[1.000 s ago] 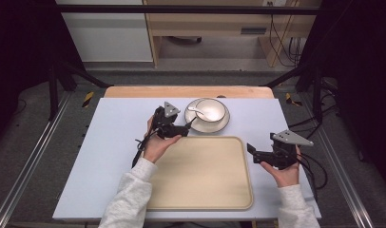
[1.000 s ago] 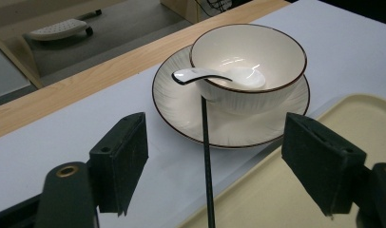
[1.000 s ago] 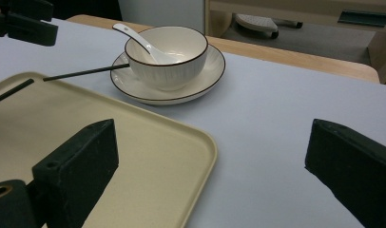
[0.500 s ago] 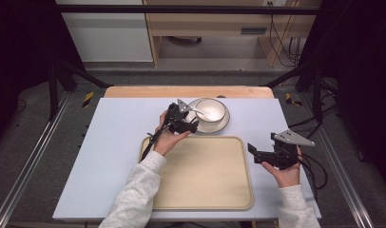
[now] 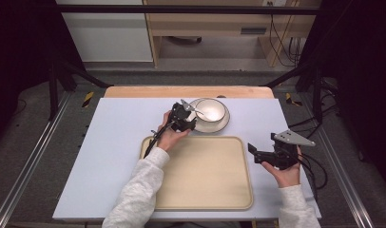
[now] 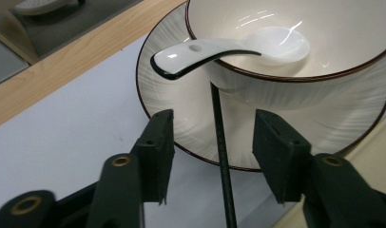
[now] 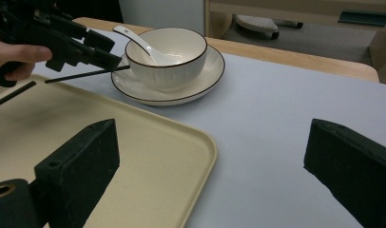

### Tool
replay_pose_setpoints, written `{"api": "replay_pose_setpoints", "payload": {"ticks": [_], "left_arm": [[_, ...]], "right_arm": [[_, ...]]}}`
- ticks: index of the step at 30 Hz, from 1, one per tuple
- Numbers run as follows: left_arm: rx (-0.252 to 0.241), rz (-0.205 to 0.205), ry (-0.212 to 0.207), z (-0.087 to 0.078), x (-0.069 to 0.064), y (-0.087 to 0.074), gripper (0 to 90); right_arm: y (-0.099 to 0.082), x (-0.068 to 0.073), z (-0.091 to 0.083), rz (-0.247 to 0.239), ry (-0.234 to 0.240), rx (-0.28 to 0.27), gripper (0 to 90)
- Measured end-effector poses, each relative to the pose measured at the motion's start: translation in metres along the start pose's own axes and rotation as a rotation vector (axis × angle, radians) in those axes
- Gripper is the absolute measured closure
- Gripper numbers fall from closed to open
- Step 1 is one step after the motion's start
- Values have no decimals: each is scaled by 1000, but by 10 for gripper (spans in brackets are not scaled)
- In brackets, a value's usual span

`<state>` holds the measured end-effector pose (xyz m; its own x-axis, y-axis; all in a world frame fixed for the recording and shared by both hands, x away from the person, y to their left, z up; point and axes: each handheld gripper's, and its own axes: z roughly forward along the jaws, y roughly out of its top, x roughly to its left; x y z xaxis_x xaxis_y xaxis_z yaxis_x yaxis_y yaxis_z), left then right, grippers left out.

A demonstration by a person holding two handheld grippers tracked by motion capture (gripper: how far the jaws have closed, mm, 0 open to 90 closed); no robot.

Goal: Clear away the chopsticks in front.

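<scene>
A white bowl (image 5: 211, 110) with a dark rim stands on a white plate (image 5: 220, 126) behind a beige tray (image 5: 205, 180). A white spoon (image 6: 205, 50) rests in the bowl, its handle sticking out over the rim. My left gripper (image 5: 191, 124) sits low at the plate's near-left edge and points at the bowl (image 6: 295, 28). Its jaws have just been closing. A thin black rod (image 6: 222, 156) runs between them toward the bowl, and neither pad touches it. My right gripper (image 5: 254, 154) hovers open and holds nothing beside the tray's right edge.
A pale blue mat (image 5: 110, 142) covers the wooden table (image 5: 181, 91). The tray's raised rim (image 7: 200, 156) lies just left of my right gripper. A second dark stick (image 7: 13, 95) lies over the tray's far corner. Metal frame rails flank the table.
My left hand has moved right and down, from the mat beside the tray to the plate's edge, and its jaws have narrowed. The right gripper has stayed put.
</scene>
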<state>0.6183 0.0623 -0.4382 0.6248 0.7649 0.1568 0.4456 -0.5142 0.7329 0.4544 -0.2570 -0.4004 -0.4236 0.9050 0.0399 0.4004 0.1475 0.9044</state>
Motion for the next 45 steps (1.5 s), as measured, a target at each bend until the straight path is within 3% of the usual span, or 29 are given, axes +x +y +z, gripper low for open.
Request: {"api": "replay_pose_setpoints", "payload": {"ticks": [5, 7, 11, 12, 20, 24, 31, 37, 45], "left_arm": [[6, -13, -13, 8, 1, 0, 626], [17, -1, 4, 11, 0, 0, 668], [25, 8, -10, 15, 0, 0, 712], [29, 3, -30, 15, 0, 0, 729], [54, 4, -33, 19, -2, -1, 826], [59, 0, -29, 18, -2, -1, 833], [69, -57, -31, 16, 0, 0, 853], [72, -53, 9, 7, 1, 1, 856], [63, -74, 21, -6, 7, -1, 857]], "right_arm": [[0, -1, -1, 1, -2, 0, 49], [-1, -1, 0, 1, -2, 2, 49], [-1, -1, 0, 5, -1, 3, 49], [-1, -1, 0, 4, -1, 3, 49], [-1, 0, 1, -1, 0, 10, 49], [0, -2, 0, 8, 1, 2, 50], [-1, -1, 0, 8, 4, 3, 50], [0, -3, -1, 6, -4, -1, 51], [0, -2, -1, 6, -3, -1, 52]]}}
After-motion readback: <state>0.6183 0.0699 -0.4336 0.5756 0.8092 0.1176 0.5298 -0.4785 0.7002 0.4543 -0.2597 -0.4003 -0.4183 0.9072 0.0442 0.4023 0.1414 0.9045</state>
